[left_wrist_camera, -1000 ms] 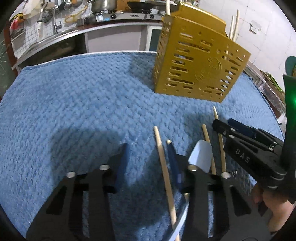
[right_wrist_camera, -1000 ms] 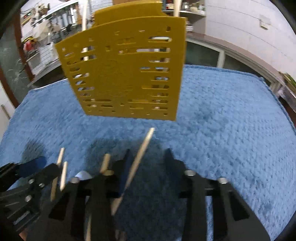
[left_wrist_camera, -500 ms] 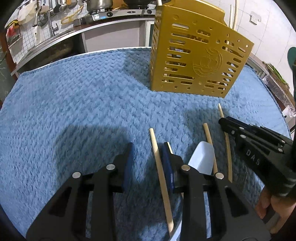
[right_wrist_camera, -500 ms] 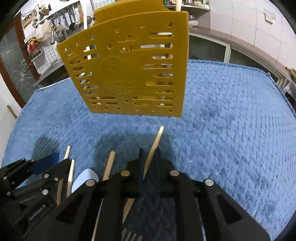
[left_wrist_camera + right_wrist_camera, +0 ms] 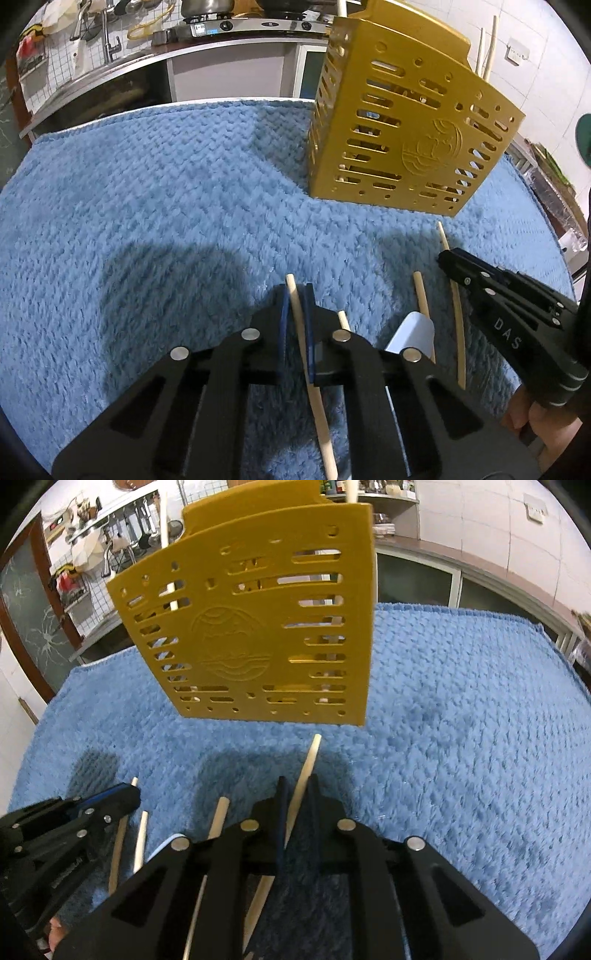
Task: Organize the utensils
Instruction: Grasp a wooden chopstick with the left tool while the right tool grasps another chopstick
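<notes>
Kitchen counters and a stove ring the blue towel [image 5: 155,206] that covers the work surface, and a gold caddy [image 5: 406,147] stands upright on it as the landmark.

On the near side of the caddy, the left gripper [image 5: 296,295] is clenched on a chopstick [image 5: 295,306], its blue pads pressing the stick on both sides close to its far tip. The right gripper [image 5: 298,788] has its jaws closing around a second chopstick [image 5: 308,764], whose tip points at the caddy's foot; the pads look to be against it already.

Just beside the left gripper, toward the right one, three more things lie loose on the towel: a short stick [image 5: 421,295], a thin stick [image 5: 343,319] and a pale blue spatula [image 5: 412,332].

Inside the caddy, a few sticks [image 5: 164,539] already rise above the rim, so some sorting looks done. By my reading the task is partway: two sticks are being taken up, neither lifted clear yet, and the loose pieces near the caddy remain to be stowed.
</notes>
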Demonstrator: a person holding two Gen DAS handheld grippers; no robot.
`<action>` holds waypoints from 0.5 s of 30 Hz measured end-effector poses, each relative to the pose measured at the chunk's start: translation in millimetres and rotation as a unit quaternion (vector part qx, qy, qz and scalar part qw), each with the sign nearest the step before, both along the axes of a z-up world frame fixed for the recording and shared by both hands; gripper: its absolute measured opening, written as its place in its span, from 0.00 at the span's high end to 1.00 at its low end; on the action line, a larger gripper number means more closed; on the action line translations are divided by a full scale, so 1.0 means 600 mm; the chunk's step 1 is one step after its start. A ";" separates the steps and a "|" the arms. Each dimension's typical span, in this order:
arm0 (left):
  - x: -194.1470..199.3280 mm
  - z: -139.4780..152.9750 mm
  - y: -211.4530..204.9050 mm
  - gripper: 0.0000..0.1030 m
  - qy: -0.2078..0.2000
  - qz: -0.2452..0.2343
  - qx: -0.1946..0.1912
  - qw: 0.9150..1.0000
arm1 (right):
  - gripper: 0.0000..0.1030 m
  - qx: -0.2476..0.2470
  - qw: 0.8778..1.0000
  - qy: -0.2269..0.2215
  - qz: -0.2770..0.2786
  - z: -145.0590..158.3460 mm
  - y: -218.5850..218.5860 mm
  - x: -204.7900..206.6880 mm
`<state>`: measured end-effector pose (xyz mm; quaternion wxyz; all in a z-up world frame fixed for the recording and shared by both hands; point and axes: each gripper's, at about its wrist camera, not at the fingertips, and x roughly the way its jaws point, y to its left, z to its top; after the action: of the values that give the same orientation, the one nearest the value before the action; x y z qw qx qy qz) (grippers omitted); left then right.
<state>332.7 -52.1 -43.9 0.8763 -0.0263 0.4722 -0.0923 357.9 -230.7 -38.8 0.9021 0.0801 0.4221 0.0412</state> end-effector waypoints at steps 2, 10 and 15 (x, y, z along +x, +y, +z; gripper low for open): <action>0.003 0.001 0.008 0.94 0.006 0.001 -0.016 1.000 | 0.90 0.010 1.000 0.001 0.000 0.001 -0.009 -0.003; -0.003 0.012 0.020 0.94 0.000 -0.001 -0.033 0.999 | 0.91 0.026 1.000 -0.013 0.001 0.013 -0.019 -0.013; -0.013 0.028 0.025 0.95 -0.014 -0.004 -0.037 0.999 | 0.91 0.034 0.999 -0.028 0.001 0.026 -0.026 -0.023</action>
<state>325.2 -37.1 -27.2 0.8808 -0.0557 0.4563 -0.1138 344.3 -246.3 -23.3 0.9105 0.1089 0.3946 0.0583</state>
